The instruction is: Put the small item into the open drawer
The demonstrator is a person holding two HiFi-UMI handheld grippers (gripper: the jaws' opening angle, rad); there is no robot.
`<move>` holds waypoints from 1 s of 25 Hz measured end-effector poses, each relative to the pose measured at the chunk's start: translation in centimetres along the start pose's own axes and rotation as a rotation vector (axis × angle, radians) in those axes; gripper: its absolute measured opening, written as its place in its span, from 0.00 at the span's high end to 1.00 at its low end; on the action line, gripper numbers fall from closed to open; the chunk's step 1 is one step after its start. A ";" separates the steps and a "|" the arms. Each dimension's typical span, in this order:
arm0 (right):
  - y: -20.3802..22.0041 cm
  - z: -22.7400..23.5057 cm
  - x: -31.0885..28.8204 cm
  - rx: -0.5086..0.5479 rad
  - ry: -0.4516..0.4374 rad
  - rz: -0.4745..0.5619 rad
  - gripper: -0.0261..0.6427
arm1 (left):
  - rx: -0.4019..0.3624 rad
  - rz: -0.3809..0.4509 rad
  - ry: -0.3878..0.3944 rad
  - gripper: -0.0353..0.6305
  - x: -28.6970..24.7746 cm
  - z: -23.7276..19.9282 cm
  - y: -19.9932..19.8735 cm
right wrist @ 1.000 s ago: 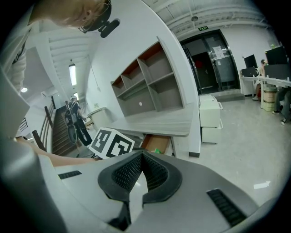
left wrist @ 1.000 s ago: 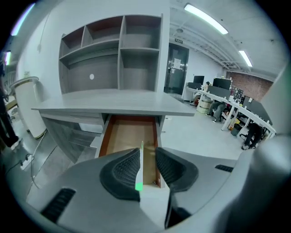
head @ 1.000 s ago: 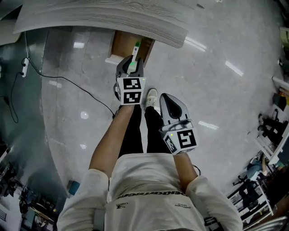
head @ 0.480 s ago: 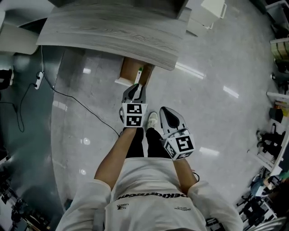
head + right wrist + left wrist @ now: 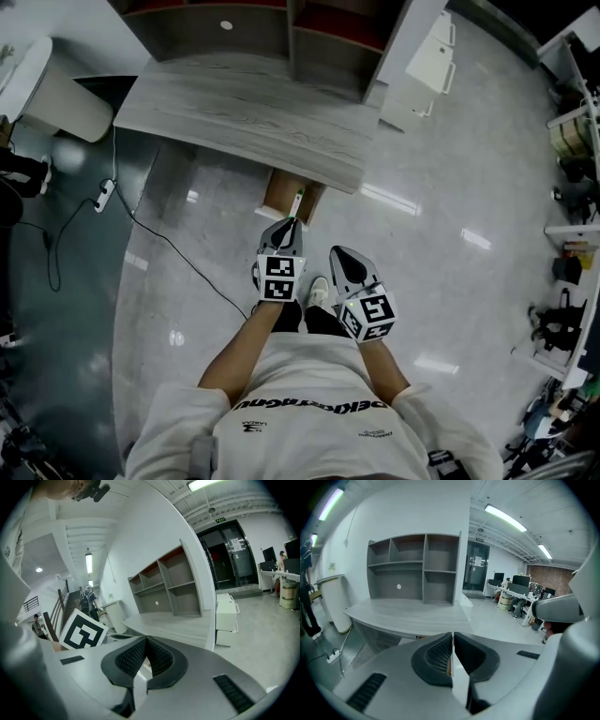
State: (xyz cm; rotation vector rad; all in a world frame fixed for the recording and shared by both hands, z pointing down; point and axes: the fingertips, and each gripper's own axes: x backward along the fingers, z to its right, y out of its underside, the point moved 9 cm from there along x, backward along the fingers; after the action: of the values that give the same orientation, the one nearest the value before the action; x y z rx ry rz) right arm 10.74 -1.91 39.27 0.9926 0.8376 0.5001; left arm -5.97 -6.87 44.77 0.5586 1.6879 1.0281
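Observation:
The small green and white item (image 5: 297, 201) lies in the open brown drawer (image 5: 279, 194) under the grey desk (image 5: 253, 122). My left gripper (image 5: 289, 225) hovers just in front of the drawer, its tips close to the item. Seen in the left gripper view, my left gripper (image 5: 452, 637) has its jaws closing, almost together, and nothing sits between them. My right gripper (image 5: 336, 253) hangs to the right over the floor. My right gripper (image 5: 146, 640) is shut and empty in its own view.
A grey shelf unit (image 5: 281, 28) stands on the desk's far side. A white drawer cabinet (image 5: 427, 66) sits to the right of the desk. A black cable (image 5: 159, 244) and power strip (image 5: 103, 195) lie on the floor at left. Cluttered racks (image 5: 572, 187) line the right edge.
The left gripper held the item over the drawer, then let it go and drew back toward the person with its jaws coming together. The item stays in the drawer. The view has widened.

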 end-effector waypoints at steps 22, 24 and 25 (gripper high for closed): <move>-8.5 -1.1 -0.2 0.100 -0.012 0.110 0.92 | -0.093 0.195 0.068 0.92 7.8 -0.7 -7.1; -8.8 -1.0 0.0 0.102 -0.010 0.115 0.92 | -0.101 0.230 0.066 0.92 8.7 -0.5 -8.0; -8.8 -1.1 0.1 0.103 -0.009 0.117 0.92 | -0.111 0.246 0.066 0.92 9.1 -0.4 -8.3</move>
State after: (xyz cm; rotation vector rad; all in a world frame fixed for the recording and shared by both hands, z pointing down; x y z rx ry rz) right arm 9.97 -5.48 31.15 1.1424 0.8068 0.5564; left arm -8.59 -4.32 32.99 0.6778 1.6350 1.3209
